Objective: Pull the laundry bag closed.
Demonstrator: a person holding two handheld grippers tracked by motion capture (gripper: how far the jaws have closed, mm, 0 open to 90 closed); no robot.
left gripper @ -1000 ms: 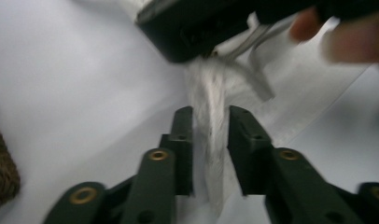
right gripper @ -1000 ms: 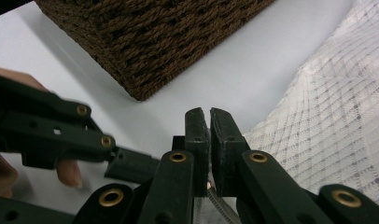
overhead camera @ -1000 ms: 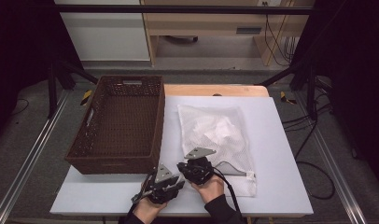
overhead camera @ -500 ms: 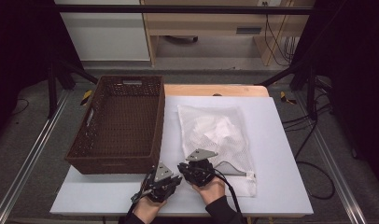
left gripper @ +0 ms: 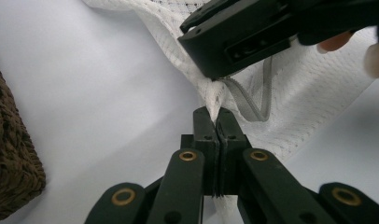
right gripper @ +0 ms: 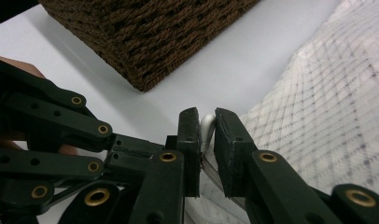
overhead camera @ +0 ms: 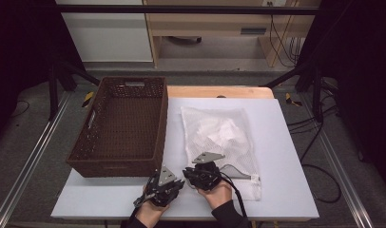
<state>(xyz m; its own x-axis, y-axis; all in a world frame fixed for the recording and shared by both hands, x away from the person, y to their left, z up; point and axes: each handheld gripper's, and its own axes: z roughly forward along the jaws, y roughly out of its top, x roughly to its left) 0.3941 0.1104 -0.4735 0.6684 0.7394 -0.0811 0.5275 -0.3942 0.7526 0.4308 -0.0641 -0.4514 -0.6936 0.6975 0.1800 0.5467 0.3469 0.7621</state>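
No readable text, labels, brands or numbers on anything.

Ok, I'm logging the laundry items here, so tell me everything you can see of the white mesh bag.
The white mesh bag lies flat on the white table, right of the brown wicker basket, apart from it. It is fine see-through netting with white cloth bunched inside and a grey zipper along its near end. The left gripper pinches a fold of mesh at the near corner; the right gripper is closed on a small white piece there, probably the zipper pull.
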